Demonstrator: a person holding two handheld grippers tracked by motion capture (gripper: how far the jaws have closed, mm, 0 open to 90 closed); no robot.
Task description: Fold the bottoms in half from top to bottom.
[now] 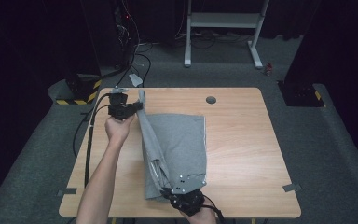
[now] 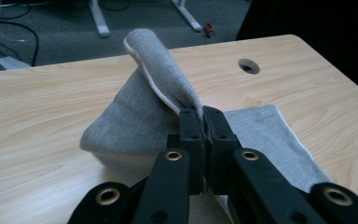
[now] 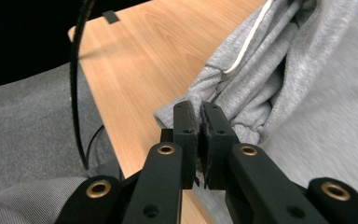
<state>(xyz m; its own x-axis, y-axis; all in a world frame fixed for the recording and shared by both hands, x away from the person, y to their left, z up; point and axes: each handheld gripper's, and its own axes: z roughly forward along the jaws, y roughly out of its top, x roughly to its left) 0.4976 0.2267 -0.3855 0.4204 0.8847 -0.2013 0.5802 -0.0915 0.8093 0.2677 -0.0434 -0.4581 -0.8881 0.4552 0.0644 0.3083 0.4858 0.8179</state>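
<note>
Two grippers: both are clamped on one grey knit garment with a white-trimmed edge [image 1: 182,140].
Garment: lies folded on the light wooden desk [image 1: 242,140], left of its middle, running from mid-desk to the near edge; its left side is lifted off the wood in a taut ridge between the grippers.
Left gripper [image 1: 137,106]: jaws pressed together on the far end of the lifted edge [image 2: 168,84], toward the far left corner; held by the person's left hand [image 1: 119,128].
Right gripper [image 1: 170,190]: jaws closed on the bunched near end of the fabric [image 3: 242,93], at the near edge.
Desk: a round cable hole [image 1: 210,99] sits near the far edge.
</note>
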